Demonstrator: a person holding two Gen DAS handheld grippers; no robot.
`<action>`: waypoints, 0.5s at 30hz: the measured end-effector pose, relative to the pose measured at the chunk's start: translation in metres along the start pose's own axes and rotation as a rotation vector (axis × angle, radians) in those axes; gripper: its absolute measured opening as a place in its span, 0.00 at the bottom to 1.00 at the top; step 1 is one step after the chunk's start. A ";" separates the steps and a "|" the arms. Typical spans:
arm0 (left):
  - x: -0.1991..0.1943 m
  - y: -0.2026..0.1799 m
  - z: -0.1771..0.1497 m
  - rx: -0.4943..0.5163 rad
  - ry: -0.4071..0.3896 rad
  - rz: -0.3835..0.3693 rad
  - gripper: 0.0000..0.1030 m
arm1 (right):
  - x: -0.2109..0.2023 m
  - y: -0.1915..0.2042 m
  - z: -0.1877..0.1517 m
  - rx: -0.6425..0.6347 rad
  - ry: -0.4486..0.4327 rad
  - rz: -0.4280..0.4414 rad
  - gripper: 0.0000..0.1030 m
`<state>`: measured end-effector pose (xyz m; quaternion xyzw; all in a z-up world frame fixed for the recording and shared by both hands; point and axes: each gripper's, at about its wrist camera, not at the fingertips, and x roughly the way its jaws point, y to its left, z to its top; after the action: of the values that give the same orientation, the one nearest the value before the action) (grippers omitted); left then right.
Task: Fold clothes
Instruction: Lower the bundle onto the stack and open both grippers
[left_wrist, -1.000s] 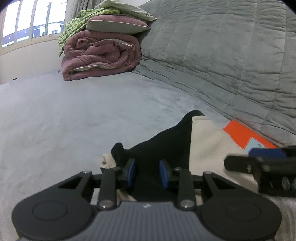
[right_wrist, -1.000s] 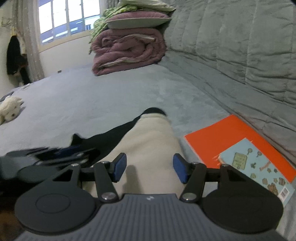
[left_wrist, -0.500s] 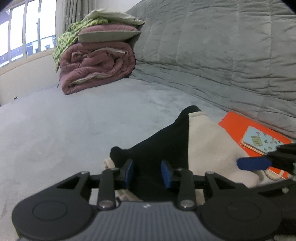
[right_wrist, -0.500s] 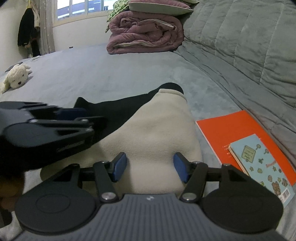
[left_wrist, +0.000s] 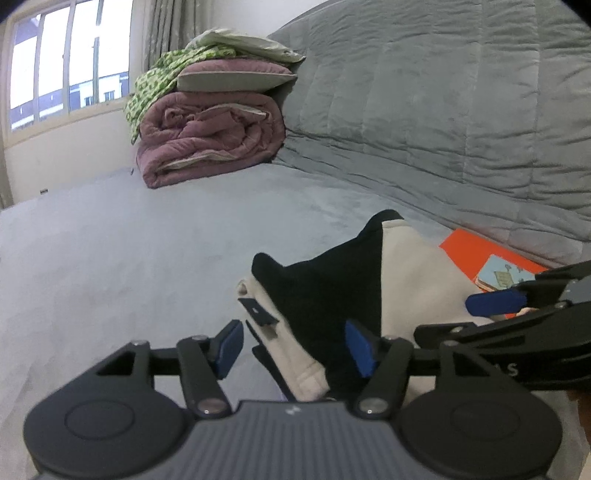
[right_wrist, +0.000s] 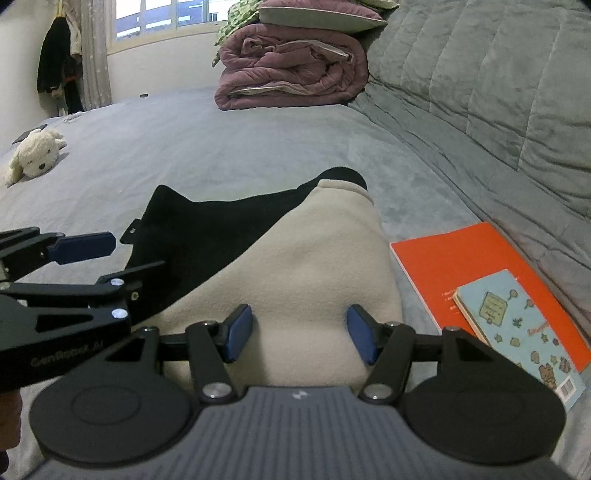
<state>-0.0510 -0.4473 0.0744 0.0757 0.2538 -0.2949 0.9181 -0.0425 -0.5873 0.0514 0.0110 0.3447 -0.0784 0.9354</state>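
The left gripper (left_wrist: 293, 347) has just spread, releasing the black-and-cream garment (right_wrist: 295, 258); the right gripper (right_wrist: 300, 334) stays spread, so this fold looks laid down.

Left gripper (left_wrist: 294, 348) is hovering, jaws spread, over the folded black-and-cream fleece garment (left_wrist: 332, 291) lying on the grey bed (left_wrist: 129, 251).

Looking forward low and close along each gripper's blue fingers (left_wrist: 231, 347), across the grey bed toward the rolled purple quilt (left_wrist: 207, 138) far ahead. Sharing the black-and-cream garment (right_wrist: 295, 258) between and beyond the fingers (right_wrist: 240, 332), and the orange book (right_wrist: 461, 258) rightward.
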 end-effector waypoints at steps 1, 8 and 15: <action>0.003 0.003 -0.001 -0.021 0.011 -0.013 0.62 | 0.000 0.000 0.000 -0.002 0.001 0.000 0.61; 0.009 0.008 -0.004 -0.049 0.028 -0.042 0.61 | -0.007 -0.004 0.003 0.029 0.015 0.014 0.60; 0.017 0.015 -0.007 -0.105 0.042 -0.062 0.65 | -0.002 0.004 0.001 0.002 0.043 0.010 0.61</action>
<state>-0.0332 -0.4412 0.0598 0.0258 0.2904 -0.3079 0.9056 -0.0425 -0.5832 0.0533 0.0154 0.3646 -0.0738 0.9281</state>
